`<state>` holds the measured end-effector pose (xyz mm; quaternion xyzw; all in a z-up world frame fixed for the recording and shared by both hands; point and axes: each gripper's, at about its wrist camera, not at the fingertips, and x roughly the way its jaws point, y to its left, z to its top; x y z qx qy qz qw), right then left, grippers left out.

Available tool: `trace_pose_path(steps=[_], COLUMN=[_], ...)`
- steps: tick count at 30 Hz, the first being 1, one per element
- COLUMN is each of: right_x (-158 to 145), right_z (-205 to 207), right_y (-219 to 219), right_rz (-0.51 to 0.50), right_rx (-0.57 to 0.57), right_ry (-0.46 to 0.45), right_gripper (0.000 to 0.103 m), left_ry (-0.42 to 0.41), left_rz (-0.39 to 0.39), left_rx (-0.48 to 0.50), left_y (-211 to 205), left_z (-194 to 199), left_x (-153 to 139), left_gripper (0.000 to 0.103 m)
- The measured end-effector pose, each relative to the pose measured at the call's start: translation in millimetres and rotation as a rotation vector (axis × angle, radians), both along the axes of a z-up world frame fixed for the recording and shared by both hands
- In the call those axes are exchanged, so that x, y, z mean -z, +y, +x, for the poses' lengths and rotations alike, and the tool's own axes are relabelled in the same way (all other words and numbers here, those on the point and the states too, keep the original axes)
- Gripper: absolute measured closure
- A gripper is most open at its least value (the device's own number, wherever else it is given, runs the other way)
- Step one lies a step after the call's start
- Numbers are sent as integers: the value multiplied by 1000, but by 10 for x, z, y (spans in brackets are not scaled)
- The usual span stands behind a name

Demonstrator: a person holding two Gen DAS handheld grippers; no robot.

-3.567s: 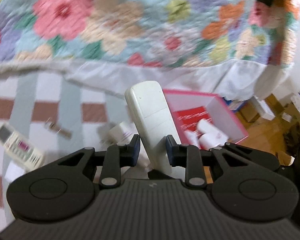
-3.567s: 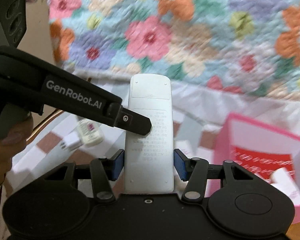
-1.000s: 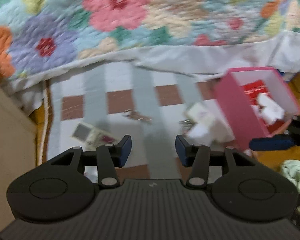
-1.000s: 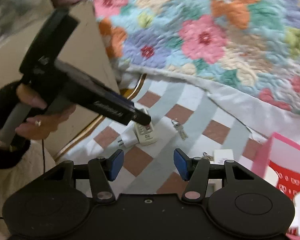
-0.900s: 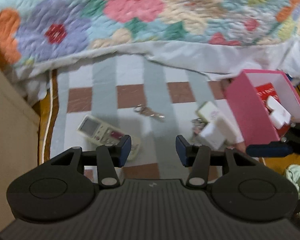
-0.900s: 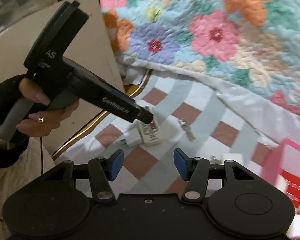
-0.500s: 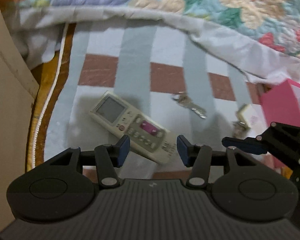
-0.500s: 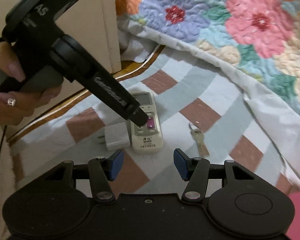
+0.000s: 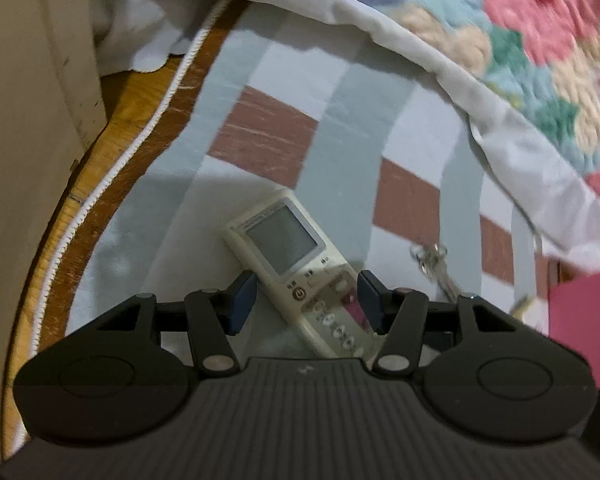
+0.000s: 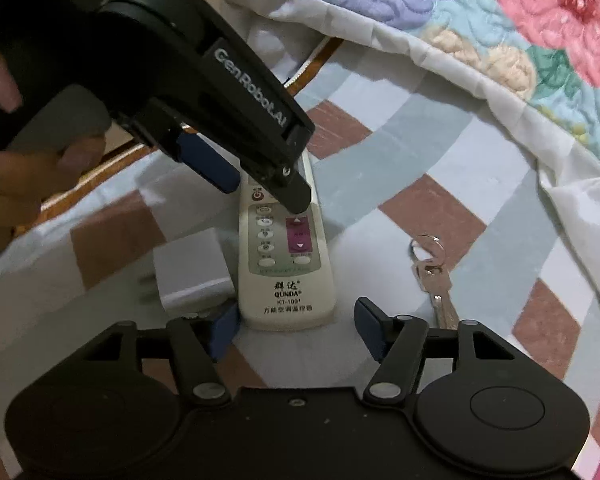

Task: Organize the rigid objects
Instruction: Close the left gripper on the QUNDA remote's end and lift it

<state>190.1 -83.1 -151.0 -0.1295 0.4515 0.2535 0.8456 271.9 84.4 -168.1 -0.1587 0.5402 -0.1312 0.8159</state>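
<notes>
A cream air-conditioner remote (image 9: 296, 264) with a grey screen lies flat on the checked rug (image 9: 268, 136). My left gripper (image 9: 306, 300) straddles its button end with jaws opening; the pads do not press it. In the right wrist view the same remote (image 10: 286, 268) lies lengthwise. My right gripper (image 10: 296, 328) is just short of its near end, jaws opening with nothing gripped. The left gripper (image 10: 262, 192) comes down over its far end, held by a person's hand (image 10: 8, 168). A white plug adapter (image 10: 192, 272) lies against the remote's left side. A key bunch (image 10: 432, 272) lies to its right.
A pink box (image 9: 584, 328) stands at the right edge of the left wrist view. A floral quilt (image 10: 480, 8) with a white hem hangs over the rug's far side. A beige cabinet side (image 9: 24, 120) and a strip of wooden floor (image 9: 132, 112) border the rug on the left.
Both grippers, which earlier each held a white remote, now hold nothing. They have come down close over the rug to the cream remote, and their jaws have widened.
</notes>
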Motion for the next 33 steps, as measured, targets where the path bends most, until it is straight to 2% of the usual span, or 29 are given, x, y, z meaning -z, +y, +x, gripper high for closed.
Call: trace_pose_path(steps=[2,3,4,6,11,14,17,21,24,27,29,33], right_x=[8,4,-8,-47,-197,-240,-230,-173,-116,-95,-70,-48], right_z=[47,58,68,61,-136,-314,-539,-726,-798,-798,-770,-753], right_y=[24,33,37,41,-125,-249,-295,-325,-273,-237,-184,-164], right_rz=[11,19,33,34,75,91,51,20,-10,-1,-11,3], right_rx=[-1,-4,-8,22,190,252,244,232,192,163,135,149], right_ry=[-1,6,22,44,90,140,185,215,189,171,145,131], right_gripper=[35,38,45,45,45,45,45,45,41,33,29,27], left_ry=[4,-6,-4,-3,-1,50,72,106,107,99,138,219], left_rz=[-10,-17,-19,-16,-29,-23,-32,-23,-4,18,4,-29], left_rx=[-25,-34,-32,1,115,168,176,202,207,218,215,202], left_y=[17,18,10,-46,-310,-459,-547,-690,-754,-809,-808,-829], left_z=[31,26,13,-35,-194,-268,-358,-444,-476,-512,-532,-642], left_x=[57,53,47,48,5,-31,-61,-6,24,30,34,44], left_gripper=[48,48,48,48,48,46,38,35,33,31,29,28])
